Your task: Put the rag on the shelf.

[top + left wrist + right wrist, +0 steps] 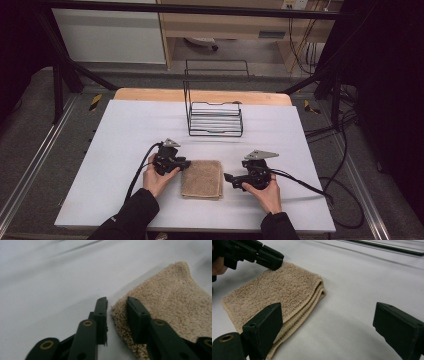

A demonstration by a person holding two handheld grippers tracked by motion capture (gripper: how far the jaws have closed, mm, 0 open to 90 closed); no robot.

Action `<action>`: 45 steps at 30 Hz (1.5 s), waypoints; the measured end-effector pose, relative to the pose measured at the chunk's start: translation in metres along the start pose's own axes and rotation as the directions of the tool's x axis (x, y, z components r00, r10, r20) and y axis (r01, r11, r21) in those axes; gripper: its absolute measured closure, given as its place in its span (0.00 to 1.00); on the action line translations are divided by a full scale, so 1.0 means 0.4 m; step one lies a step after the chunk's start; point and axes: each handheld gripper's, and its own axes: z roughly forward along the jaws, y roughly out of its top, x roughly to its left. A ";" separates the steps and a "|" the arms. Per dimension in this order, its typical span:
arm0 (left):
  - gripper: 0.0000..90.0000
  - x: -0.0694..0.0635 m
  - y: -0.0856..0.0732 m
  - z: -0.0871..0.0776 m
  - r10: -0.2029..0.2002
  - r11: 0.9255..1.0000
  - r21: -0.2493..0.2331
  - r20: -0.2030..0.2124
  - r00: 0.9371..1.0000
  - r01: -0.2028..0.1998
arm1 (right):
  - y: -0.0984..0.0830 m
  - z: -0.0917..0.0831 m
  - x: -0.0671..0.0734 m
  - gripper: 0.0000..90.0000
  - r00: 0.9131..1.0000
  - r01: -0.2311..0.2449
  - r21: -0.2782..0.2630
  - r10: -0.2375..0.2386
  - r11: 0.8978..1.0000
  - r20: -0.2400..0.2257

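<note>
A folded beige towel (pixel 202 178) lies flat on the white table top (pixel 125 145), between my two grippers. My left gripper (pixel 186 163) is at the towel's far left corner. In the left gripper view its jaws (pixel 116 302) stand narrow, with the fluffy towel (pixel 170 302) edge between them. One pad rests against the pile, while a thin strip of table shows beside the other. My right gripper (pixel 231 178) sits just right of the towel, low over the table. In its own view the right gripper (pixel 329 322) is wide open beside the towel's (pixel 277 287) folded edge, holding nothing.
A black wire rack (pixel 215 120) stands upright at the back middle of the table, its base bar (pixel 387 246) crossing the top of the right gripper view. Black cables (pixel 300 182) trail from both grippers. White table spreads to the left, right and front.
</note>
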 end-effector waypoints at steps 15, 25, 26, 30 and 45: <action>0.91 -0.016 -0.004 0.005 0.039 0.999 0.008 -0.007 0.999 -0.039 | 0.044 0.054 0.028 0.22 0.998 0.020 0.003 -0.020 1.000 0.053; 0.91 -0.019 -0.005 0.006 0.076 0.997 0.003 -0.015 0.997 -0.076 | 0.086 0.133 0.044 0.38 0.992 0.038 0.065 -0.045 0.997 0.117; 0.91 -0.021 -0.005 0.006 0.080 0.997 0.002 -0.017 0.997 -0.080 | 0.085 0.135 0.043 0.39 0.992 0.037 0.071 -0.045 0.997 0.119; 0.91 -0.024 -0.004 0.006 0.088 0.996 0.006 -0.027 0.996 -0.088 | 0.082 0.140 0.040 0.43 0.991 0.037 0.100 -0.050 0.994 0.128; 0.90 -0.013 -0.002 0.006 0.064 0.998 0.012 0.003 0.998 -0.064 | 0.074 0.148 0.046 0.74 0.998 0.007 0.110 -0.015 0.994 0.065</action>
